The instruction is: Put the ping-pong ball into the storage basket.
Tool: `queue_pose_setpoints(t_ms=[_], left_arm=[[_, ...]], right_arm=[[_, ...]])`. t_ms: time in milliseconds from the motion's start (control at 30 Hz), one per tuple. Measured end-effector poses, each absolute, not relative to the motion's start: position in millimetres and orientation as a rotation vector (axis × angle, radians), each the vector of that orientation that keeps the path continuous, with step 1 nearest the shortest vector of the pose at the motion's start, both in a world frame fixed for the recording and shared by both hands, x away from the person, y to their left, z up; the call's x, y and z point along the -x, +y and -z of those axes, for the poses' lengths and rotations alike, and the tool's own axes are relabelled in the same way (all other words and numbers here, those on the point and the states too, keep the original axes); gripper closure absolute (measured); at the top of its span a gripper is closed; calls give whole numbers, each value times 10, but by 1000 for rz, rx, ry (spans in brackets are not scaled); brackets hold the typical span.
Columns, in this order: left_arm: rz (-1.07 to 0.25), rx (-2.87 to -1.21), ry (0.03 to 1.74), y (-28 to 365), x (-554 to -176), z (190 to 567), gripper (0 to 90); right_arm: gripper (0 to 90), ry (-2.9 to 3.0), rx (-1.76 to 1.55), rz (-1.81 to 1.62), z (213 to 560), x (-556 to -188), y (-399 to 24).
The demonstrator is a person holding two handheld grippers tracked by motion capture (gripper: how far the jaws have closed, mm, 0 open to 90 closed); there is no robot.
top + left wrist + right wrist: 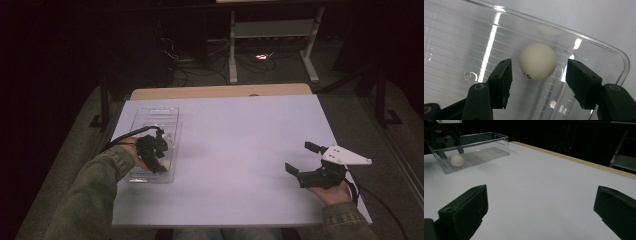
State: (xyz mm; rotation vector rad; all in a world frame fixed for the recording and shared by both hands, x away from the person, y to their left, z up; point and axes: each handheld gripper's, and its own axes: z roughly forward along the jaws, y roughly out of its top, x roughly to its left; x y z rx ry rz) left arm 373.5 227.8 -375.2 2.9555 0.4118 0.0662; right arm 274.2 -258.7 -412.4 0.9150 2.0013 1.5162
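White ball loose in the clear tray, left hand-held gripper parted around it

The ball [537, 61], smooth, round and hollow-looking like a table-tennis ball, is probably very light and quick to roll or squirt out of a pinch, so the pads should meet it across its widest part, squarely and gently. It rests on the ribbed floor of the clear plastic tray [172, 114] near the end closest to the person, on the left of the desk [240, 150]. The left hand-held gripper [539, 75] hangs over it with jaws partly open, pads clear of the ball on both sides. The tray walls hem in sideways motion; straight up is the free way out. The right hand-held gripper [304, 159] waits wide open and empty over the bare right side, with ample room.
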Motion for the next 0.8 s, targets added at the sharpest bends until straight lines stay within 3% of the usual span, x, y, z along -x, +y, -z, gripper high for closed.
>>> queue_pose_setpoints(t_ms=[800], left_arm=[[-132,-2906,444,2267,-3675,3381,222]], right_arm=[[0,2006,-920,-1519,4125,-2722,-2594]])
